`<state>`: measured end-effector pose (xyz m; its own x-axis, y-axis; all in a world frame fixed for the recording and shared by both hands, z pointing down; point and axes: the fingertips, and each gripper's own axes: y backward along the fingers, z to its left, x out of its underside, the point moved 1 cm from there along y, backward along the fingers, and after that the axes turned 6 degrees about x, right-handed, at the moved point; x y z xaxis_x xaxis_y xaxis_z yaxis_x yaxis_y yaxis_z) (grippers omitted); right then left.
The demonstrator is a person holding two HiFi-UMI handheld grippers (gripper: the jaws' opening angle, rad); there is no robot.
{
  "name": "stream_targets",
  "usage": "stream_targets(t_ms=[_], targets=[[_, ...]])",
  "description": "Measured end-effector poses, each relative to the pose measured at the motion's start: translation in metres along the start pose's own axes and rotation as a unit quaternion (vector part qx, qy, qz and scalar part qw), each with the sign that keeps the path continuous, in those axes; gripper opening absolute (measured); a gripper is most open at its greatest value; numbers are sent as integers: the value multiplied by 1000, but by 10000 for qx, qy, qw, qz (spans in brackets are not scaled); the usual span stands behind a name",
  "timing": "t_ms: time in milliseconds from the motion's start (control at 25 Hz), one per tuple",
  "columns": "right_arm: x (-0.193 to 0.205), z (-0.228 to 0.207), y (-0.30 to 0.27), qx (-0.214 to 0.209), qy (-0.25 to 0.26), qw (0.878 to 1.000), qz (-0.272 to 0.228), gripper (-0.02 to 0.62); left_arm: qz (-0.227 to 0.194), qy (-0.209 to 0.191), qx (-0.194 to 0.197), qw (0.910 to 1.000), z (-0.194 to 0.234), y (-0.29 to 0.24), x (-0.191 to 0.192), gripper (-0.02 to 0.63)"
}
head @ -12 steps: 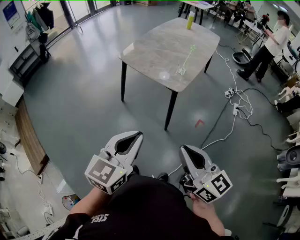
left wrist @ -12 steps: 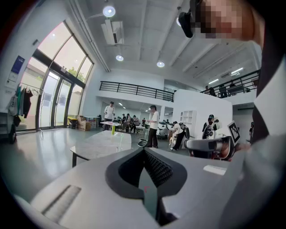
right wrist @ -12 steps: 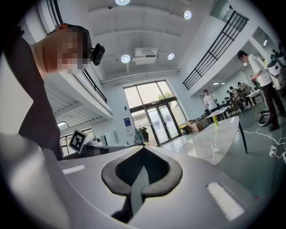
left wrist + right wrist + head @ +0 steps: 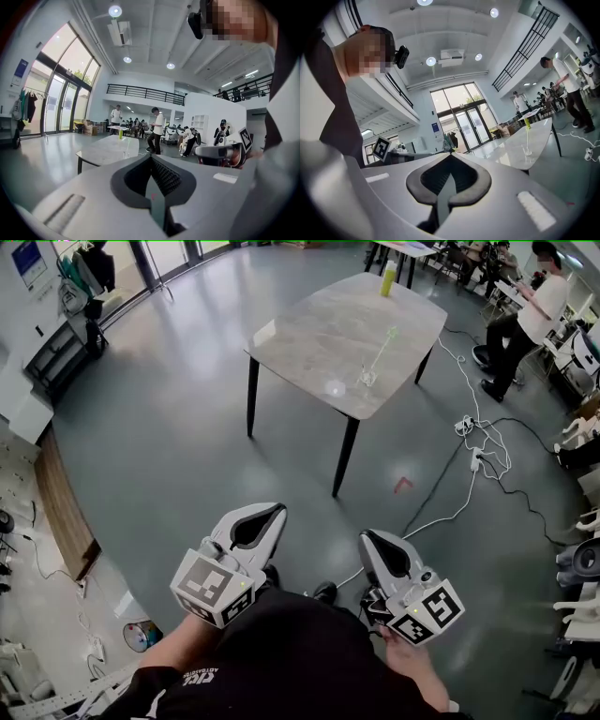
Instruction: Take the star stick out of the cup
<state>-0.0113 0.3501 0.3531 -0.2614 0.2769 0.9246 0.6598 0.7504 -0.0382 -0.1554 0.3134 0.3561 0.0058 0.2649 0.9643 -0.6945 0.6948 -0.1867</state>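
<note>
left hand-held gripper (image 4: 261, 519) and right hand-held gripper (image 4: 377, 545) both closed, empty, near body. star stick (image 4: 380, 351) leaning in cup (image 4: 367, 380) on table (image 4: 309, 329), well ahead. approach first, open right, pinch stem above rim, lift along lean.

A table (image 4: 319, 334) stands on the floor ahead, well apart from the camera wearer. Near its right edge sits a cup (image 4: 367, 381) with the star stick (image 4: 381, 348) standing tilted in it. A bottle (image 4: 387, 279) stands at the table's far end. Right of the table, cables (image 4: 483, 451) lie on the floor, and a person (image 4: 525, 320) stands beyond them. In the foreground, the left gripper (image 4: 265, 514) and right gripper (image 4: 373, 538) sit side by side.
</note>
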Motion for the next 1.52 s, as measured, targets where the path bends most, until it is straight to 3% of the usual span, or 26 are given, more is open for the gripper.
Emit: stream_targets(t_ms=[880, 1280, 1520], targets=[[-11, -59, 101, -141, -359, 9992, -74, 14, -157, -189, 69, 9997, -92, -58, 0, 3], [-11, -82, 100, -219, -616, 9978, -142, 14, -51, -221, 103, 9997, -94, -85, 0, 3], [-18, -107, 84, -66, -628, 9979, -117, 14, -5, -92, 190, 9998, -72, -116, 2, 3]])
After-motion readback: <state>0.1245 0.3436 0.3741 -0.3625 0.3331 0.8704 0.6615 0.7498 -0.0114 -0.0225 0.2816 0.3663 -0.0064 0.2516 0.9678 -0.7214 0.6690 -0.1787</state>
